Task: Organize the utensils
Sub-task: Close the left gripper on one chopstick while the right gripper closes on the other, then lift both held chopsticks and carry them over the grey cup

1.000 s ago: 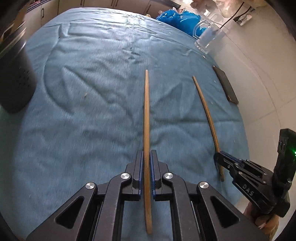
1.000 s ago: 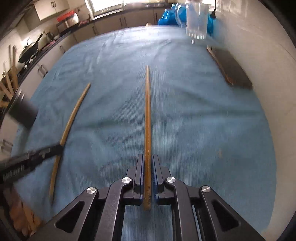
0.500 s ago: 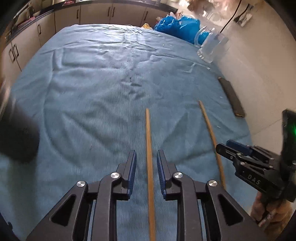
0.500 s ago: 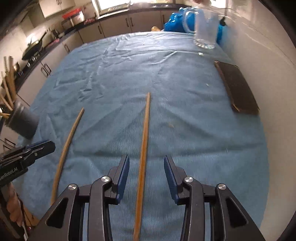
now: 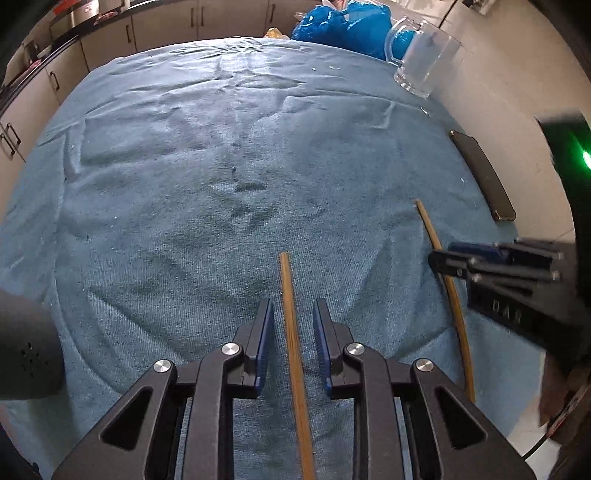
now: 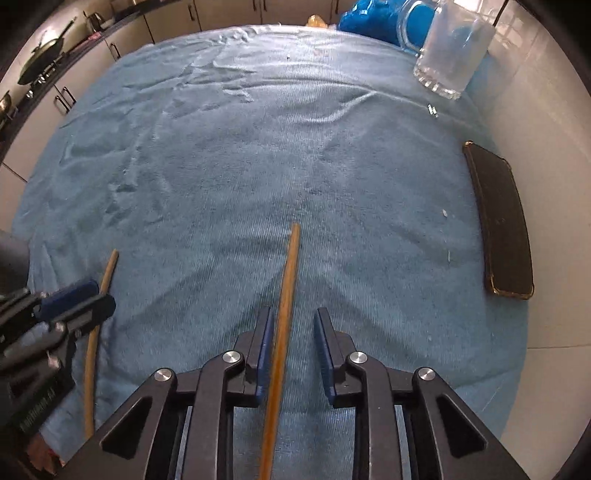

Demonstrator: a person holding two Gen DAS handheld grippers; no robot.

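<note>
Two wooden chopsticks lie on a blue cloth (image 5: 221, 166). In the left wrist view, one chopstick (image 5: 293, 343) lies on the cloth between the open fingers of my left gripper (image 5: 291, 314), untouched. The other chopstick (image 5: 448, 291) lies to the right, under my right gripper (image 5: 443, 258). In the right wrist view, that chopstick (image 6: 284, 306) lies between the open fingers of my right gripper (image 6: 293, 321), close to the left finger. The first chopstick (image 6: 98, 317) and my left gripper (image 6: 92, 299) show at the left.
A glass mug (image 5: 421, 62) stands at the far right, with a blue bag (image 5: 340, 26) behind it. A dark phone (image 6: 502, 221) lies by the right wall. A dark grey holder (image 5: 26, 350) sits at the left edge. Cabinets line the back.
Both grippers were shut on their chopsticks a second ago. They opened, left the chopsticks lying on the cloth, and have pulled back and risen.
</note>
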